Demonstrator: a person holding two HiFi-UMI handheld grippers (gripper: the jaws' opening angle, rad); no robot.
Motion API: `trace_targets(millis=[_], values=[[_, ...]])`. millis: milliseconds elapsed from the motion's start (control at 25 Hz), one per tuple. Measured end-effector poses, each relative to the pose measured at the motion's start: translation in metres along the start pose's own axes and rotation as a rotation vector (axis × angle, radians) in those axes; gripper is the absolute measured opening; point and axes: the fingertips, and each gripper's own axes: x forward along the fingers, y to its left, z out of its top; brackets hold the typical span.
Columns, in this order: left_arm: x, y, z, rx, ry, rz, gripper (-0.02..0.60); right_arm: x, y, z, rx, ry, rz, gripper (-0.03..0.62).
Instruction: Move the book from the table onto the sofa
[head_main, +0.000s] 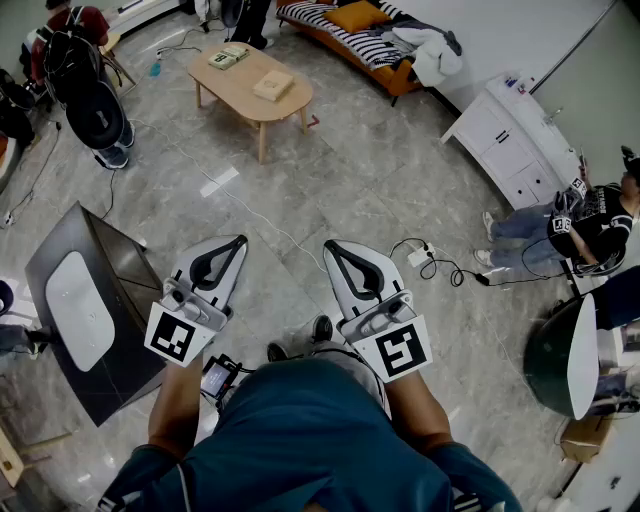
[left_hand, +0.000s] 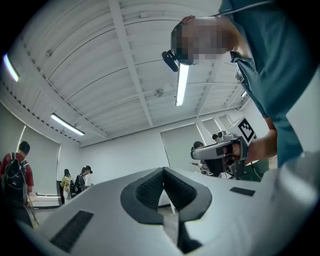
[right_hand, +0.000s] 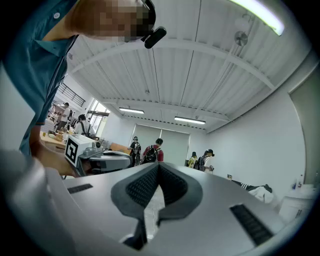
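Our own teal shirt (head_main: 300, 440) fills the bottom of the head view. From it the left gripper (head_main: 234, 246) and the right gripper (head_main: 335, 249) point forward side by side. Both are well short of the table (head_main: 240, 88), with a stretch of floor (head_main: 330, 180) between.

Beyond the table and to its right stands the sofa (head_main: 372, 50), striped and heaped with clothes (head_main: 432, 52). The book (head_main: 273, 86) lies flat on the table's nearer end, the end toward the sofa. It is too small for us to tell its long axis. It lies straight ahead of both grippers and far off, about midway between the two, so we judge neither hand clearly nearer.

Only the head view shows the table and the book. The gripper views look level across the room instead. They show the left gripper's fingers (left_hand: 149, 191) and the right gripper's fingers (right_hand: 142, 188) pressed together, with nothing between them.
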Motion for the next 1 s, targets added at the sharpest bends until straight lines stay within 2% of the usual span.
trace_targets(millis=[400, 600, 720, 880, 1000], values=[[0.009, 0.002, -0.002, 0.012, -0.011, 0.042, 0.003, 0.006, -0.013, -0.008, 0.004, -0.011, 0.001, 0.014], [0.051, -0.002, -0.007, 0.034, -0.014, 0.065, 0.003, 0.006, -0.049, -0.015, -0.015, -0.058, 0.025, 0.014], [0.079, 0.002, -0.013, 0.036, -0.013, 0.090, 0.003, 0.009, -0.073, -0.017, 0.014, -0.104, 0.047, 0.015], [0.122, 0.005, -0.010, 0.048, -0.072, 0.110, 0.003, 0.014, -0.112, -0.030, 0.026, -0.099, 0.041, 0.015], [0.150, 0.004, -0.026, 0.039, -0.026, 0.135, 0.003, 0.016, -0.142, -0.040, 0.038, -0.081, 0.028, 0.015]])
